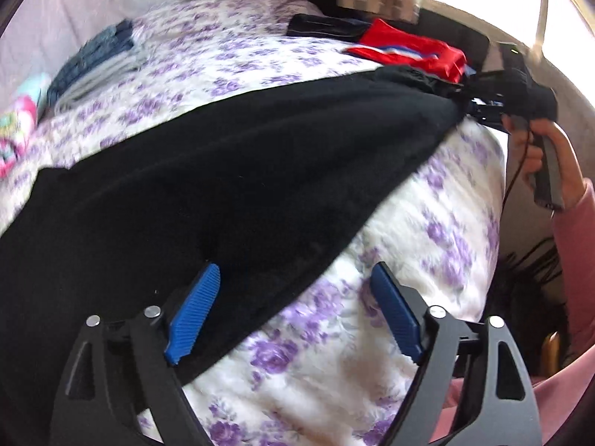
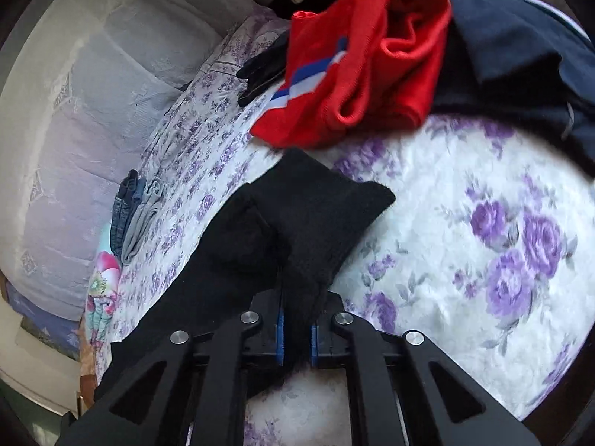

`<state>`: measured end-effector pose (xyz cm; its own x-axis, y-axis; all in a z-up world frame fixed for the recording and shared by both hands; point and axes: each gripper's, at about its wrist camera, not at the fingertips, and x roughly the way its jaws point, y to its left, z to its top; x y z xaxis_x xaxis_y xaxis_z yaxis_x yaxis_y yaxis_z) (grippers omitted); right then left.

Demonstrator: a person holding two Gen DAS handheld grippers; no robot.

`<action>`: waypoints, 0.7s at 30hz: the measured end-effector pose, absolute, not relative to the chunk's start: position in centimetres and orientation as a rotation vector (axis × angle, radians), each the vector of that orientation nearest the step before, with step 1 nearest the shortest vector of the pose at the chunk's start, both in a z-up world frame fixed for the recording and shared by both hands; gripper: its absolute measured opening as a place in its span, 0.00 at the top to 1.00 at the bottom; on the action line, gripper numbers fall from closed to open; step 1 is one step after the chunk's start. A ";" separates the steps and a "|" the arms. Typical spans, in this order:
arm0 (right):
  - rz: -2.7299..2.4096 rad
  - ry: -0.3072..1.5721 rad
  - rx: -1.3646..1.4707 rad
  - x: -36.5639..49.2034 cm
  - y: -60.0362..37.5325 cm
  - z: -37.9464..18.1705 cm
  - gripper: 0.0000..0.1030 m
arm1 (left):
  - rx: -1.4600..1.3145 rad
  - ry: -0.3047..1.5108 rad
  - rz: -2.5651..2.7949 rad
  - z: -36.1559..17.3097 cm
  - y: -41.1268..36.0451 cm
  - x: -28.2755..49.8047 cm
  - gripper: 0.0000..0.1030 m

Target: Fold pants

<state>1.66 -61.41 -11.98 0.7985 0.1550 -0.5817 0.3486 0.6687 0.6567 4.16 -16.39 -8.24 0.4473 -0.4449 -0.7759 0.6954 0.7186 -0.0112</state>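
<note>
Black fleece pants [image 1: 230,171] lie stretched across a bed with a white and purple floral cover [image 1: 427,230]. My left gripper [image 1: 293,297] is open just above the near edge of the pants, its left blue pad [image 1: 193,312] over the black cloth and its right pad [image 1: 396,316] over the cover. My right gripper [image 2: 296,329] is shut on an end of the black pants [image 2: 297,223]. In the left wrist view it [image 1: 474,106] holds the far right end of the pants, lifted a little off the bed.
A red garment with blue and white stripes [image 2: 364,59] and dark navy clothes [image 2: 520,59] lie just beyond the pants. Folded jeans and grey clothes [image 1: 93,63] are stacked at the far left near a colourful item [image 1: 15,130]. The bed's edge [image 1: 502,186] drops at right.
</note>
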 end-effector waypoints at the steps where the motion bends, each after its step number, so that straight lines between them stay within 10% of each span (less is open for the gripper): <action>1: -0.102 0.653 0.871 1.2 -61.7 -12.0 0.88 | 0.336 0.847 -0.737 -8.0 -16.2 4.0 0.21; 5: -0.178 0.633 0.904 -2.3 -61.5 -9.0 0.42 | 0.277 0.836 -0.787 -5.4 -12.5 5.1 0.21; 21: 0.760 0.812 0.024 16.8 -25.2 0.8 0.45 | -0.176 1.013 -0.340 -6.8 10.9 20.4 0.15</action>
<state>16.79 -25.24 0.84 0.4426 0.6214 -0.6465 -0.6035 0.7396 0.2978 20.36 10.87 -6.79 0.4826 -0.3576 -0.7995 0.1963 0.9338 -0.2991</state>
